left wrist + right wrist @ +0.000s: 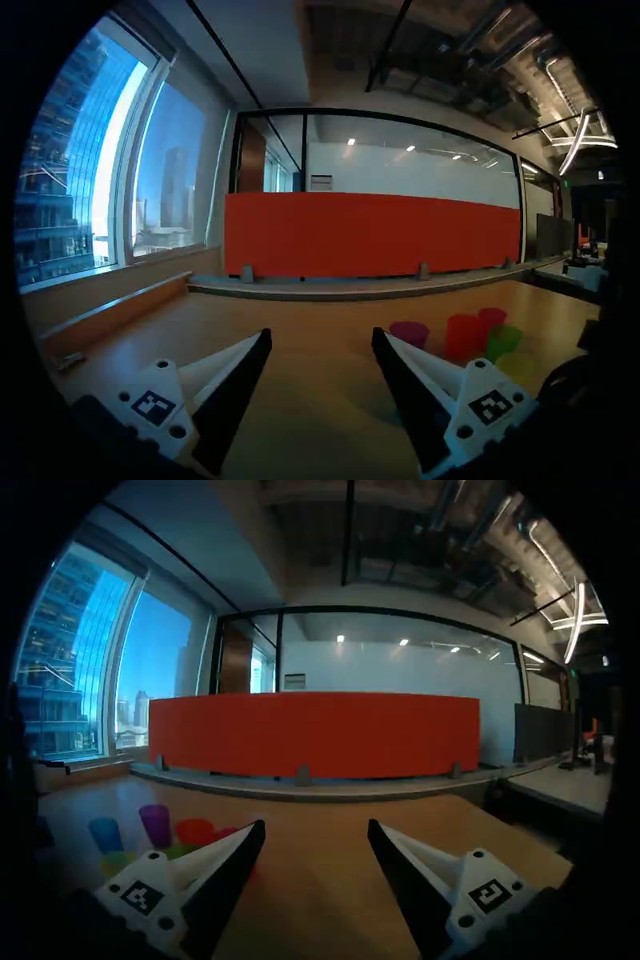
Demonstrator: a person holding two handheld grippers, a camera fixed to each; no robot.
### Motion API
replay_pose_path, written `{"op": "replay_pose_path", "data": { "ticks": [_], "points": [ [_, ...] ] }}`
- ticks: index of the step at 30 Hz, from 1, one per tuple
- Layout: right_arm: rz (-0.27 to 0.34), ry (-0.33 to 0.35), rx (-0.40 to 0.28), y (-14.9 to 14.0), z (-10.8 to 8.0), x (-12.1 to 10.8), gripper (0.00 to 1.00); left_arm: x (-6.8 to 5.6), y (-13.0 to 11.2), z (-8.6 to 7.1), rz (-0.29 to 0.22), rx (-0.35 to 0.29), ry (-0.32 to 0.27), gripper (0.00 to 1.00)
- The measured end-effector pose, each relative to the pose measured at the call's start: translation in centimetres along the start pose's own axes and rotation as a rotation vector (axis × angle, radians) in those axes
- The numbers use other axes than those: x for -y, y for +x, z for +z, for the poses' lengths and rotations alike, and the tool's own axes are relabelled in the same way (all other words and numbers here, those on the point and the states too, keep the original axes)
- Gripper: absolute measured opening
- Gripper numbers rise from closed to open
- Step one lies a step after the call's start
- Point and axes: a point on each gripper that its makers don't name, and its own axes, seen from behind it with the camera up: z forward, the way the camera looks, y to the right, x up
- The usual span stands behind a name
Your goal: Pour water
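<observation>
Several cups [462, 336] stand upright, mouths up, clustered on the table [320, 400] to the right of the left gripper [321, 334], whose fingers are spread and empty. In the right gripper view, the cups [155, 822] sit left, partly behind the right gripper [316, 826], its fingers likewise apart; a partition [320, 732] stands beyond.

The table [312, 400] is light brown wood, the partition [368, 234] behind is orange-red. Cups: magenta cup [409, 333], red cup [462, 336], green cup [503, 342], yellow cup [516, 366]; in right gripper view blue cup [105, 834], purple cup [156, 824]. Left gripper [320, 336] & right gripper [314, 826]: white w/ black inner sides, black-white square marker pattern.
</observation>
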Motion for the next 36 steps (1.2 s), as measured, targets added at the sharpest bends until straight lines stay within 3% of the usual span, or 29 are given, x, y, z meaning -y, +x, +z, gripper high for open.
{"op": "replay_pose_path", "data": {
  "ticks": [9, 27, 36],
  "points": [
    [-0.022, 0.028, 0.017, 4.7, 0.8, -0.1, 0.99, -1.3, 3.8, 1.7, -0.008, 0.006, -0.042, 0.93],
    [-0.016, 0.082, -0.008, 14.3, 2.8, 0.3, 0.99, -2.0, 12.0, 3.6, 0.039, 0.020, -0.116, 0.93],
    [-0.006, 0.145, -0.003, 16.0, 2.9, 1.7, 0.99, -3.2, 13.8, 4.0, 0.044, 0.023, -0.170, 0.93]
  ]
}}
